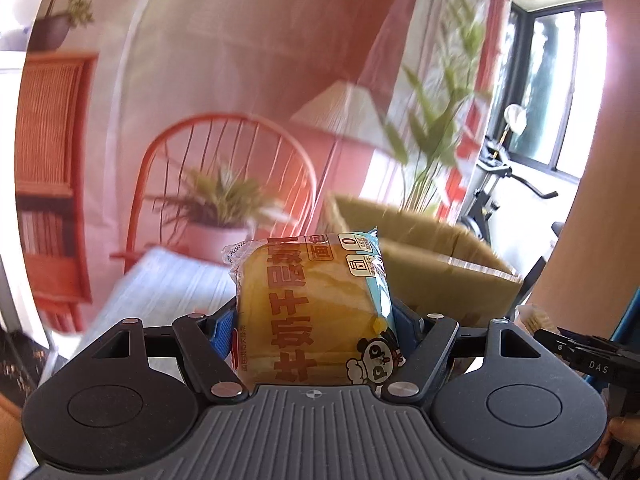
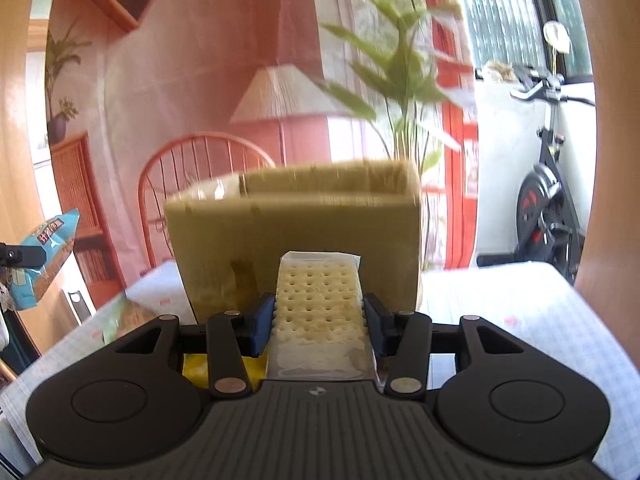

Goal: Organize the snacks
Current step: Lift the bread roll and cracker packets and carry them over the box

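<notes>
Yellow wrapped bread bun sits clamped in the left gripper fingers; the right gripper fingers pinch a pale perforated cracker pack, both raised, likely bound for the brown cardboard box on the surface.

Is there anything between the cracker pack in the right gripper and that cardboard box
Nothing visible stands between them. The right gripper holds the cracker pack clear of the table, facing the cardboard box. Only the box's own near wall faces the pack, so it would probably have to go over the rim.
</notes>
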A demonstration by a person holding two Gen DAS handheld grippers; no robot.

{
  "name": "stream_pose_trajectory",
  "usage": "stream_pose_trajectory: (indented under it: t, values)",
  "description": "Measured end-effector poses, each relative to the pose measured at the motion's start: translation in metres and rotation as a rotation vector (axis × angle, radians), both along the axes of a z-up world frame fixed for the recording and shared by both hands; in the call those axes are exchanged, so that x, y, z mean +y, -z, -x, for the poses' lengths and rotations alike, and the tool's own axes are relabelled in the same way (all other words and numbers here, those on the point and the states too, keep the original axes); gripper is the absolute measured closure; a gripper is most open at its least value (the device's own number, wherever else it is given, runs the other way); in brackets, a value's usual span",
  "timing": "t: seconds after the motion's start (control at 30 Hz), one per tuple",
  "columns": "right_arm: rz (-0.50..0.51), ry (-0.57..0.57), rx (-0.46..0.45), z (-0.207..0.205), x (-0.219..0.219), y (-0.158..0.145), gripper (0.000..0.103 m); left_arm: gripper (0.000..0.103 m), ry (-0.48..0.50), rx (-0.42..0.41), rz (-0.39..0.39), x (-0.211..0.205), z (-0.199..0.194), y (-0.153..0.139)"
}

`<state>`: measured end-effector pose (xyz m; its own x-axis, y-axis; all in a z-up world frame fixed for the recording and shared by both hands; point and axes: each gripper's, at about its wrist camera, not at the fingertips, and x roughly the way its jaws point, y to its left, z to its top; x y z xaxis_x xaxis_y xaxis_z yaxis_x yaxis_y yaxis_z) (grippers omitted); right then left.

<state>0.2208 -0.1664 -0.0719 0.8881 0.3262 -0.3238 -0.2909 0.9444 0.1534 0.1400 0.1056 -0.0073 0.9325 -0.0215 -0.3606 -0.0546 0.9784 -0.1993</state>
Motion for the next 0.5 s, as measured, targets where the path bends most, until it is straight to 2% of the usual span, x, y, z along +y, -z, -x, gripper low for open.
stream_pose_trajectory:
  t: [0.23, 0.5]
  values:
    - [0.019, -0.009, -0.078, -0.012, 0.001, -0.034, 0.054, 0.027, 0.042, -0.057, -0.027, -0.013, -0.022, -0.036]
    - [0.008, -0.006, -0.085, -0.036, -0.003, -0.042, 0.054, 0.027, 0.112, -0.039, -0.025, -0.035, -0.064, -0.035]
